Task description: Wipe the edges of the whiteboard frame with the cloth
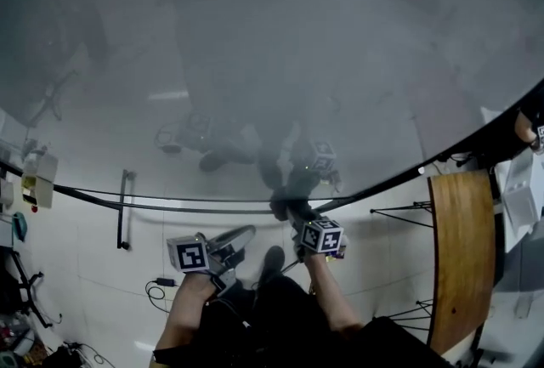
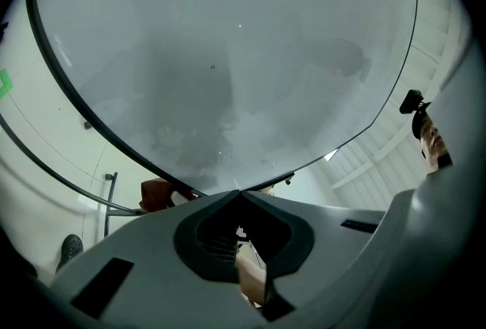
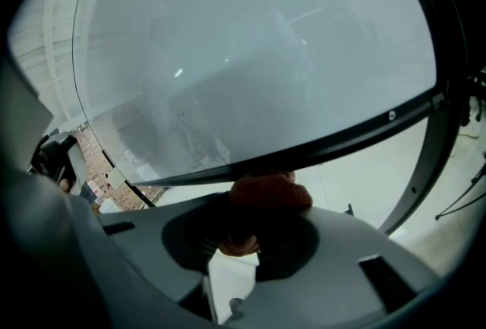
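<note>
The whiteboard (image 1: 280,60) fills the upper part of the head view, its black frame (image 1: 170,206) curving along the bottom edge. My right gripper (image 1: 286,210) is shut on a reddish-brown cloth (image 3: 269,189) and holds it against that bottom frame (image 3: 342,139). In the right gripper view the cloth bulges out of the right gripper (image 3: 254,217) just under the black strip. The left gripper (image 1: 244,233) hangs lower and to the left, off the board. Its jaws meet at the tip (image 2: 239,193) with nothing between them. The cloth (image 2: 156,194) shows to its left under the frame (image 2: 114,141).
A wooden tabletop (image 1: 463,256) stands at the right, with thin black stand legs (image 1: 399,209) beside it. A black bar (image 1: 125,209) and a cable (image 1: 157,290) are on the pale floor at the left. A person's hand (image 1: 525,128) shows at the far right.
</note>
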Tool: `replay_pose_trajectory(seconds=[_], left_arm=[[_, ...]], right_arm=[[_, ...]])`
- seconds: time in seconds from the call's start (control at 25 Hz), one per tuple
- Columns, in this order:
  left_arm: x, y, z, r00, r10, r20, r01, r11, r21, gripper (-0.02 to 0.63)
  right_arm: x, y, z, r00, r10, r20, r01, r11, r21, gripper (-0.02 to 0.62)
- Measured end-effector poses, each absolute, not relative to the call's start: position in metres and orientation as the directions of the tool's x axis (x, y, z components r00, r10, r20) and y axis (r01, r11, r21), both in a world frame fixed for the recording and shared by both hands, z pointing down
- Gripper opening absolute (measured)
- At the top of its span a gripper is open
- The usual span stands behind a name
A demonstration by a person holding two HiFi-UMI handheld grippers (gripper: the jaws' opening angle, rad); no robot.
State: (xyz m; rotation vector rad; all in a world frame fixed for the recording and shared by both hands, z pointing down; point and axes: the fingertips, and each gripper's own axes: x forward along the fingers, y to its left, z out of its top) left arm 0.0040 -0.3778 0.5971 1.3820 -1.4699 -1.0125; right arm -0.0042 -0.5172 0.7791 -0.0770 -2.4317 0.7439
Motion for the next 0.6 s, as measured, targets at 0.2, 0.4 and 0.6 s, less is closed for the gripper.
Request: replay_pose_trajectory(seconds=[0.2,0.4,0.6], left_arm=[[-0.007,-0.350,0.597,-0.071,-0.997,0.031,-0.285,0.050,0.957,-0.003],[-0.020,-0.321,0.604,-0.124,-0.992,0.005,-0.254,0.037,0.966,-0.004],[-0.028,-0.299,0.598,-0.161,-0.987,-0.018,-0.254,0.023,0.967,-0.005]], right_arm=[[-0.015,-0.490,0.776,-0.822,0.239,0.517,-0.111,0.823,-0.558,0.095],[-0.032,-0.459,0.770,-0.814,0.268,0.515,-0.084,0.823,-0.562,0.095],[-0.045,-0.437,0.764,-0.808,0.288,0.514,-0.065,0.824,-0.563,0.094]])
